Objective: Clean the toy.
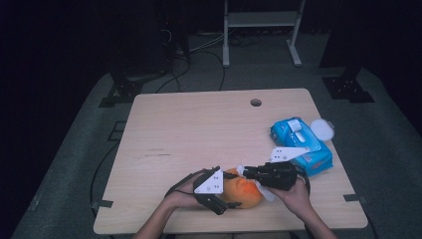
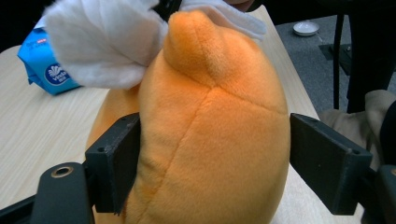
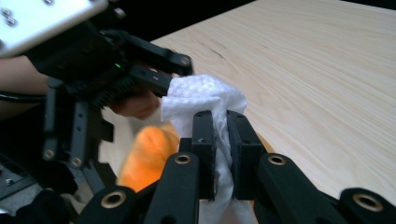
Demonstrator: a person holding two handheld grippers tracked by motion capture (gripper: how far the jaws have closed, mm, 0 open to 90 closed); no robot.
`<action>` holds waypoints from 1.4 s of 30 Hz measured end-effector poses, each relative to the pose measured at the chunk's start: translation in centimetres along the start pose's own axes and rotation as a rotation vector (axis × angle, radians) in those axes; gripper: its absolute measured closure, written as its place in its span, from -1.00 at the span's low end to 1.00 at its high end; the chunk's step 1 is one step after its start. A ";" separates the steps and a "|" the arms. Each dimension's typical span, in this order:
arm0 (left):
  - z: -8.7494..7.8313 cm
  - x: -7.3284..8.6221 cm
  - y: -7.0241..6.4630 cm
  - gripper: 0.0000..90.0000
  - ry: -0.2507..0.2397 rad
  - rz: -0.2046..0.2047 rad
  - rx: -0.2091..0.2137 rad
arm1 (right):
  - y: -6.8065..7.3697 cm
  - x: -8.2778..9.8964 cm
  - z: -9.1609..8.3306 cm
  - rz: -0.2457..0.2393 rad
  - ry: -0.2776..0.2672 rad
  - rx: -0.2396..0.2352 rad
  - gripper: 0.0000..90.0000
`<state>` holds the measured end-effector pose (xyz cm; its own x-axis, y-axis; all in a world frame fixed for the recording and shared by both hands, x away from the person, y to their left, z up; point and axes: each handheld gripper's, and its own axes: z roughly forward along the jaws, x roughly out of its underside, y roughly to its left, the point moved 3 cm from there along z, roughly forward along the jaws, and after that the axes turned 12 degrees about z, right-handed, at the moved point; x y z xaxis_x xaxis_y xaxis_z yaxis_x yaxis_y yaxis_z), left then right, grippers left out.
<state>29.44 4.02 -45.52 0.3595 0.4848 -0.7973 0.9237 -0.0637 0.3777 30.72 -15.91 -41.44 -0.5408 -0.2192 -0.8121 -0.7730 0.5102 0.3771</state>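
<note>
An orange plush toy [image 1: 242,189] lies near the table's front edge. My left gripper [image 2: 210,168] is shut on the plush toy [image 2: 210,140], one black jaw pressed on each side of its body. My right gripper [image 3: 223,135] is shut on a white wipe [image 3: 201,95], pinched between its two jaws. The wipe [image 2: 102,42] rests against the top of the toy. In the high view the right gripper [image 1: 249,172] reaches in from the right over the toy, and the left gripper [image 1: 224,196] holds it from the left.
A blue pack of wet wipes [image 1: 301,144] lies at the table's right side, its white lid [image 1: 322,128] flipped open. The table has a round cable hole [image 1: 256,102] at the back. A small white dish [image 2: 306,29] sits on the floor.
</note>
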 end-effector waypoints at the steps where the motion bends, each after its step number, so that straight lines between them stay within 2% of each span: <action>1: -0.1 0.0 0.1 -0.53 0.003 0.001 -0.006 | -0.2 0.0 -0.1 0.003 0.001 0.008 0.82; 2: -0.1 0.0 0.2 -0.53 0.005 0.001 -0.011 | -0.6 0.1 -0.2 0.007 0.002 0.018 0.82; 5: -0.1 0.1 0.4 -0.53 -0.003 -0.017 -0.015 | -1.9 0.5 -0.7 0.058 0.008 0.015 0.82; 9: -0.2 0.3 0.6 -0.54 -0.010 -0.048 -0.017 | -2.3 0.8 -1.2 0.067 0.011 0.039 0.82; 11: -0.1 0.2 0.4 -0.56 -0.001 -0.032 -0.011 | -1.7 0.5 -1.1 0.070 -0.001 0.021 0.82; 14: 0.0 0.1 0.1 -0.56 0.006 -0.008 0.001 | 0.0 -0.1 -0.5 0.024 -0.002 -0.015 0.82; 17: -0.3 0.1 0.0 -0.55 0.010 0.010 0.012 | 0.3 -0.1 -0.1 -0.014 0.018 0.003 0.82; 19: -0.6 0.2 0.2 -0.55 0.008 0.013 0.014 | -0.6 0.1 -0.2 0.002 0.021 0.024 0.82; 20: -0.7 0.3 0.3 -0.53 0.007 0.010 0.006 | -1.4 0.3 -0.4 0.018 0.025 0.043 0.82; 22: -0.7 0.4 0.6 -0.53 0.007 -0.009 -0.014 | -2.6 0.7 -0.8 0.067 0.020 0.043 0.82; 24: -0.8 0.5 0.9 -0.53 0.011 -0.026 -0.031 | -3.3 1.0 -1.4 0.072 0.030 0.069 0.82; 26: -0.9 0.8 1.3 -0.53 0.008 -0.075 -0.050 | -3.4 1.1 -1.8 0.079 0.024 0.070 0.82; 28: -1.0 1.0 1.6 -0.53 -0.001 -0.128 -0.064 | -2.8 0.7 -1.9 0.079 0.003 0.047 0.82; 29: -1.0 1.2 1.9 -0.53 -0.003 -0.170 -0.076 | -2.4 0.5 -1.9 0.080 -0.010 0.029 0.82; 30: -1.0 1.3 2.1 -0.53 -0.007 -0.197 -0.082 | -1.6 0.1 -1.8 0.064 -0.022 0.002 0.82; 31: -1.1 1.5 2.4 -0.53 -0.007 -0.240 -0.090 | -1.1 -0.1 -1.7 0.046 -0.026 -0.005 0.82; 32: -1.1 1.6 2.6 -0.53 -0.011 -0.267 -0.097 | -0.4 -0.3 -1.5 0.019 -0.028 -0.011 0.82; 33: -1.2 1.8 2.9 -0.53 -0.013 -0.305 -0.103 | -0.1 -0.3 -1.4 0.007 -0.027 -0.010 0.82; 34: -1.3 1.9 3.0 -0.53 -0.012 -0.321 -0.107 | 0.0 -0.3 -1.3 -0.019 -0.025 0.009 0.82; 36: -1.3 2.0 3.2 -0.53 -0.013 -0.344 -0.120 | -0.5 -0.2 -1.3 -0.018 -0.020 0.028 0.82; 37: -1.3 2.0 3.3 -0.53 -0.009 -0.354 -0.132 | -1.3 0.0 -1.5 -0.013 -0.018 0.053 0.82; 38: -1.4 2.0 3.4 -0.53 -0.010 -0.367 -0.140 | -2.0 0.2 -1.6 0.000 -0.011 0.076 0.82; 40: -1.4 2.1 3.4 -0.53 -0.008 -0.371 -0.146 | -3.4 0.6 -1.9 0.052 -0.007 0.092 0.82; 42: -1.4 2.2 3.5 -0.53 -0.014 -0.379 -0.142 | -4.3 1.0 -2.3 0.065 0.005 0.117 0.82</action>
<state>33.27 6.10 -45.30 -0.0009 0.4391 -0.8985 0.9641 0.2391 0.1159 32.80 -20.22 -42.87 -0.5902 -0.1862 -0.7855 -0.6924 0.6170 0.3740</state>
